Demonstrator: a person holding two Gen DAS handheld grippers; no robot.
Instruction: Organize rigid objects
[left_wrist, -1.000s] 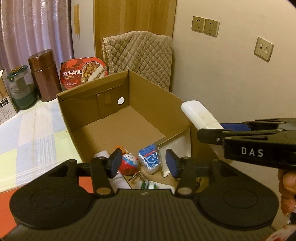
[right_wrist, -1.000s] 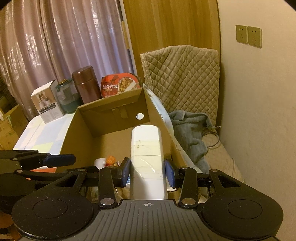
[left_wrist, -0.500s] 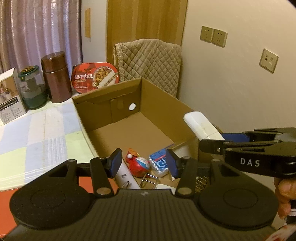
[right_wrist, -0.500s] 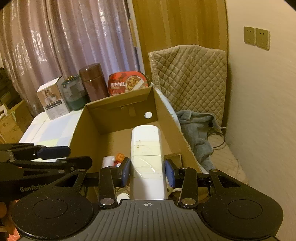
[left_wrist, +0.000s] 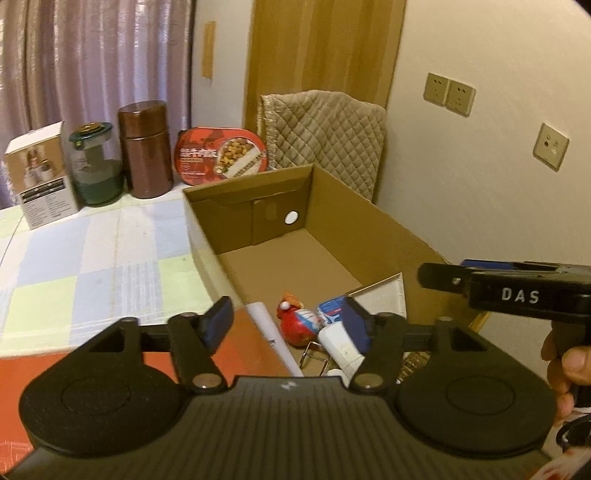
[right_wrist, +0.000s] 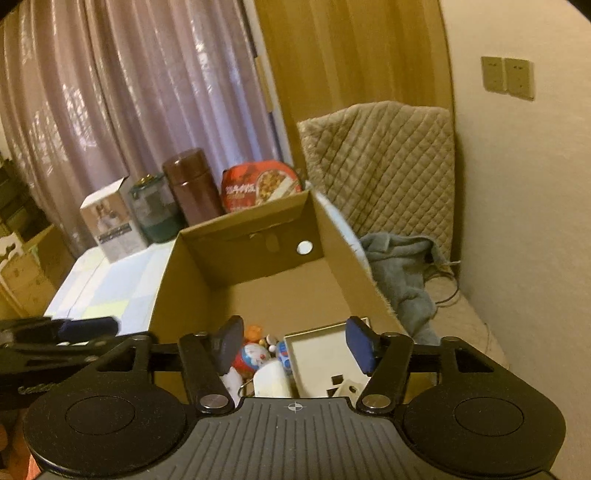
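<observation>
An open cardboard box (left_wrist: 373, 221) (right_wrist: 347, 258) stands on the table. At its near end lie a white oblong device (right_wrist: 271, 380) (left_wrist: 341, 345), a round red-and-blue toy (left_wrist: 297, 323) (right_wrist: 251, 358), a white tube (left_wrist: 271, 338), a blue packet (left_wrist: 330, 308) and a white tray (right_wrist: 321, 354) (left_wrist: 384, 297). My right gripper (right_wrist: 295, 345) is open and empty above the box's near end. My left gripper (left_wrist: 288, 323) is open and empty over the box's near left corner. The right gripper's side shows in the left wrist view (left_wrist: 517, 291).
Behind the box stand a red meal tub (left_wrist: 221, 155), a brown canister (left_wrist: 146, 158), a green-lidded jar (left_wrist: 94, 166) and a white carton (left_wrist: 40, 177) on a checked cloth (left_wrist: 92, 258). A quilted chair back (right_wrist: 380, 162) and grey cloth (right_wrist: 402, 266) lie right of the box.
My right gripper opened and let go of the white oblong device, which now lies in the box's near end. Both grippers pulled back a little.
</observation>
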